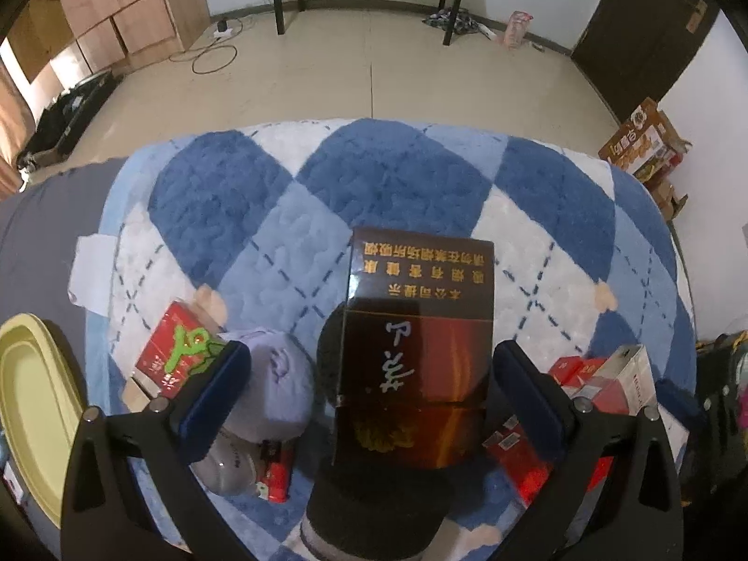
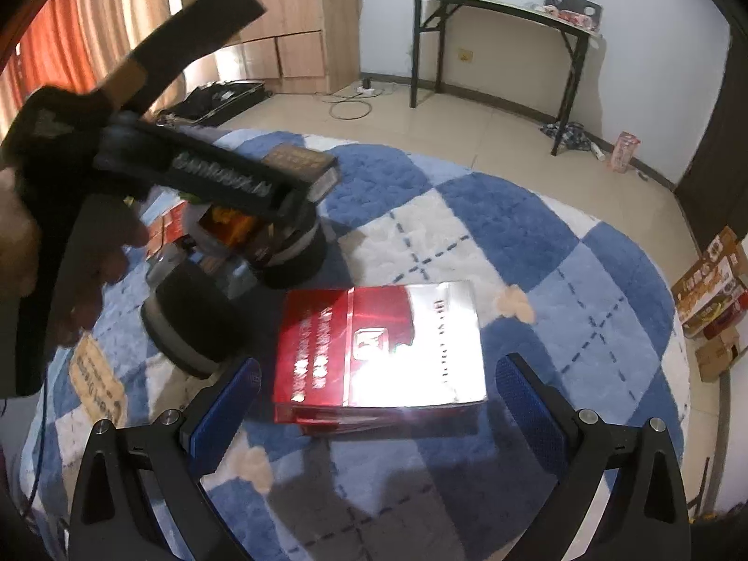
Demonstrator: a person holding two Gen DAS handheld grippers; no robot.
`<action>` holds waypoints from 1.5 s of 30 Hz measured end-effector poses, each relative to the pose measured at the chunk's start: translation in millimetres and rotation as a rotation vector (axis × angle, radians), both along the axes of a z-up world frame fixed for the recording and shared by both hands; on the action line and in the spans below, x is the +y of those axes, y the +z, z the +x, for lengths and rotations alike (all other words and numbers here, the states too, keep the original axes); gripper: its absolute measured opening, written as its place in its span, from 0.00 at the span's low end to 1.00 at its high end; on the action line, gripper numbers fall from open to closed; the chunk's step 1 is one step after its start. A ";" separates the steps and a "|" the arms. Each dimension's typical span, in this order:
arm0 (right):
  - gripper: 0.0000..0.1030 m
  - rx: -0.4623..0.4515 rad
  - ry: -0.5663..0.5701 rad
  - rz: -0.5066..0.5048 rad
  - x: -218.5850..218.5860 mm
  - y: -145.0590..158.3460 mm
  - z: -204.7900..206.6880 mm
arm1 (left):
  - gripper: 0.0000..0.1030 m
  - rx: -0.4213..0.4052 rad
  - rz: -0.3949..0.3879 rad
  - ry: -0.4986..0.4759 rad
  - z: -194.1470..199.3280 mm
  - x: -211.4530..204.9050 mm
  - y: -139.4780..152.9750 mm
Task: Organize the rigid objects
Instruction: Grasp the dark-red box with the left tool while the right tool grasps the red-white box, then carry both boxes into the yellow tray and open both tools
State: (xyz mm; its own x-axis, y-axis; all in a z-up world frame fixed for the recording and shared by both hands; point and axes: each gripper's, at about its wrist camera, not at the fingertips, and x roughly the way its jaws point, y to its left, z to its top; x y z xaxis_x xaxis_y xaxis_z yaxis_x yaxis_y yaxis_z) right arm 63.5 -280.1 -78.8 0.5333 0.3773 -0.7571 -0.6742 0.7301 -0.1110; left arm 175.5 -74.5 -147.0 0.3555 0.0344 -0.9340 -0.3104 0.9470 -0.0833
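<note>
In the left wrist view, the left gripper has its jaws spread wide, and a dark brown carton with gold lettering fills the centre of the frame between them; the right blue pad sits just beside the carton's edge, the left pad is well apart from it, so nothing is pinched. Whether the carton rests on the black cap below it or on something hidden, I cannot tell. It looks like a stiff, light, glossy cardboard box, likely slippery under its film wrap, so a hold across the two long flat sides near the middle should serve best. A red box with green lettering lies at lower left, a pale grey cap beside it, more red cartons at lower right, all on the blue diamond rug; a yellow-green tray shows at the left edge. In the right wrist view, the right gripper also has its jaws spread, holding nothing, with a red and silver carton lying flat on the rug between and just ahead of them. Its shiny wrap suggests a slick, rigid, light box; gripping the long edges seems safest.
</note>
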 end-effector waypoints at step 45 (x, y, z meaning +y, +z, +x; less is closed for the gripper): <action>0.86 0.065 0.501 -0.095 333.8 -33.3 -190.7 | 0.56 -0.026 -0.005 0.111 -227.0 325.2 -9.8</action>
State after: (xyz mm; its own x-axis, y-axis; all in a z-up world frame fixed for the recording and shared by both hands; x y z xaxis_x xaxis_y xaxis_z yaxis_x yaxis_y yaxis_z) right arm -127.2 53.6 -112.1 0.2554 0.5024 -0.8261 -0.9465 0.3042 -0.1077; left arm -51.5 250.7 -156.9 0.3739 0.0703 -0.9248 -0.4114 0.9062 -0.0974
